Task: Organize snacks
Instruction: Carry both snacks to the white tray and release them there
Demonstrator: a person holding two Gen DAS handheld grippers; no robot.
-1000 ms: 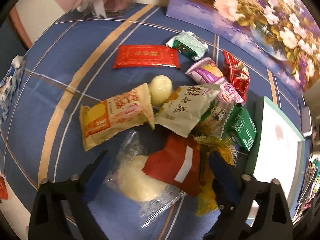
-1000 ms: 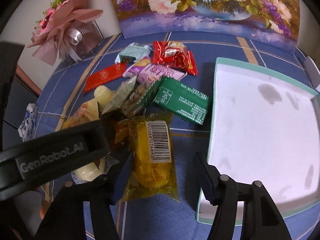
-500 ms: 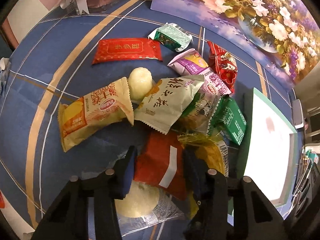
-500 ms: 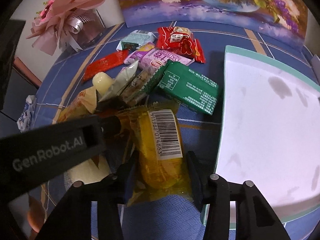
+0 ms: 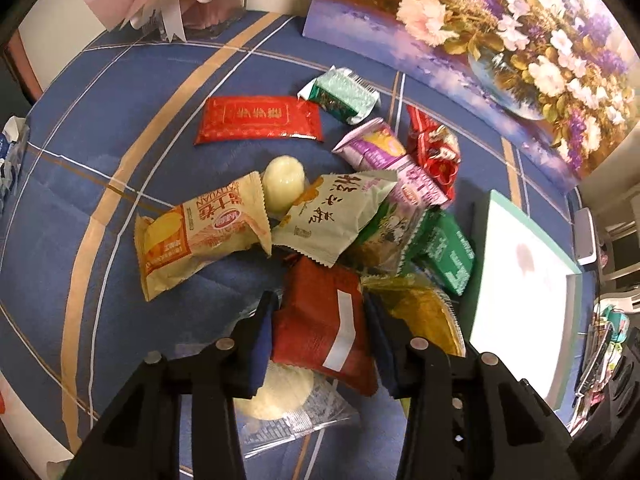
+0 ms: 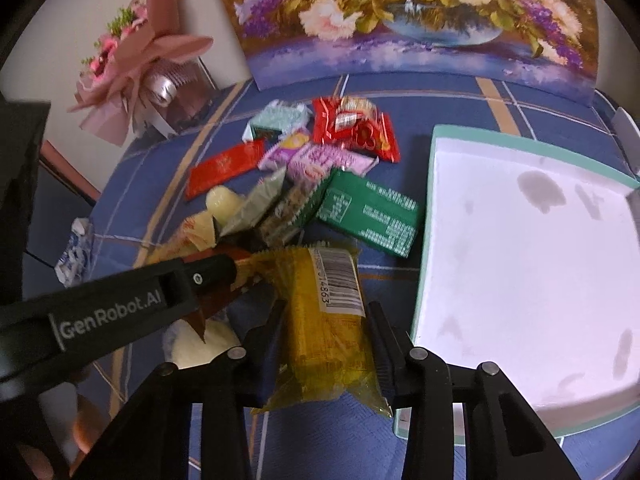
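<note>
Both grippers have just been closing since a second ago, each now with a packet between its pads: the left gripper (image 5: 320, 340) is clamped across the sides of a dark red packet with a white strip (image 5: 324, 332), the right gripper (image 6: 326, 344) across a yellow packet with a barcode (image 6: 326, 320). Both packets sit at the near end of the snack pile on the blue checked tablecloth (image 5: 120, 80), so they are easiest to take first. The red packet overlaps a clear-wrapped pale cake (image 5: 276, 396), which may drag. The empty white tray with a green rim (image 6: 424, 240) lies just right of the pile, likely the destination. The side grips suit a straight lift.
</note>
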